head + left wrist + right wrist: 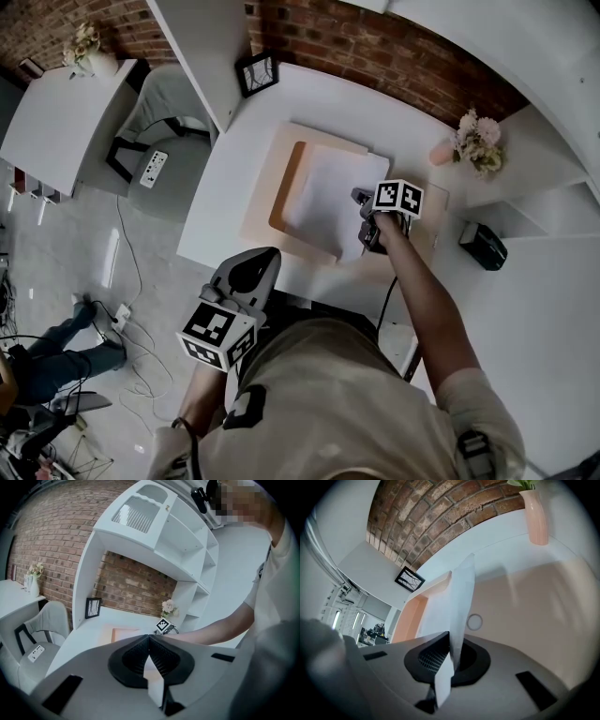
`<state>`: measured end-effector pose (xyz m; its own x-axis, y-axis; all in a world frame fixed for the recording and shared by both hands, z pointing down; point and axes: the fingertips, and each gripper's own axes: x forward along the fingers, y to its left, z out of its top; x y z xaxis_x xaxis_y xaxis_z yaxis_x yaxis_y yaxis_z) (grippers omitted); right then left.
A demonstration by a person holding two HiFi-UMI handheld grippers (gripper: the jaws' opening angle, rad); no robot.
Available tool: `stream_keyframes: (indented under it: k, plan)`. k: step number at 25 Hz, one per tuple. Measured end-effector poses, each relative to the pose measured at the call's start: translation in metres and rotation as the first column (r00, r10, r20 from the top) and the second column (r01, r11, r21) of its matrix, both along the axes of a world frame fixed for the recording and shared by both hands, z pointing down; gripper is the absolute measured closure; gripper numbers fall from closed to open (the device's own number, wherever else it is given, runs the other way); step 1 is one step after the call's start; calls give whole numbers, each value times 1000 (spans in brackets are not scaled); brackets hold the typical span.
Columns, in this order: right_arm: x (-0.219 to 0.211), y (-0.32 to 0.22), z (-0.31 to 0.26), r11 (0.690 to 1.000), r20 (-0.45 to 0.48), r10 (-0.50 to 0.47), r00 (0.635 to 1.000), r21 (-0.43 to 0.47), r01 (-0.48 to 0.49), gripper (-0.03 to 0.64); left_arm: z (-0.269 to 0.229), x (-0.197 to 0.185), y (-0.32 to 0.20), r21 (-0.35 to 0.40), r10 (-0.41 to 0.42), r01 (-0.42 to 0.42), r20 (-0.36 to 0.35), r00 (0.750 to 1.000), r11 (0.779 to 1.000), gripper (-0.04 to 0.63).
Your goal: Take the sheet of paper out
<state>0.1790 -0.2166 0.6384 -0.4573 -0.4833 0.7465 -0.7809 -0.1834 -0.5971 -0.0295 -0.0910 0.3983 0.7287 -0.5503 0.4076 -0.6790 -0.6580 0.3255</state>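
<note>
Right gripper (451,651): pinching the sheet of paper (458,597) — it is stretching ahead over the folder (267,192);
Left gripper (149,641): closed, gripping nothing;
Risk: a jerky pull tearing or slipping the edge.

Two grippers, left gripper (251,270) and right gripper (364,223); one sheet of paper (323,197); one folder (272,187); one picture frame (257,73).

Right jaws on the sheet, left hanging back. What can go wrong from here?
The right gripper pinches the sheet of paper only at its edge: it may slip or tear. Nothing pins the folder; the left gripper is shut and held back, so the folder may drag along. A wide pull might clip the pink vase.
</note>
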Motion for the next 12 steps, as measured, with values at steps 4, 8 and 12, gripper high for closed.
stream_keyframes:
  k: [4,8,12]
  plan:
    - [3,1,1,1000,-10,-3,1000,2,3,589,0,2,0,0,5,-5,-2,1000,1000,580]
    - [5,2,0,1000,-12,-2,1000,0,2,589,-1,4,-2,-1,14,-14,0,1000,1000,580]
    - [10,4,1,1000,-12,4,1000,-5,-4,589,-1,6,-2,-1,18,-18,1,1000,1000,580]
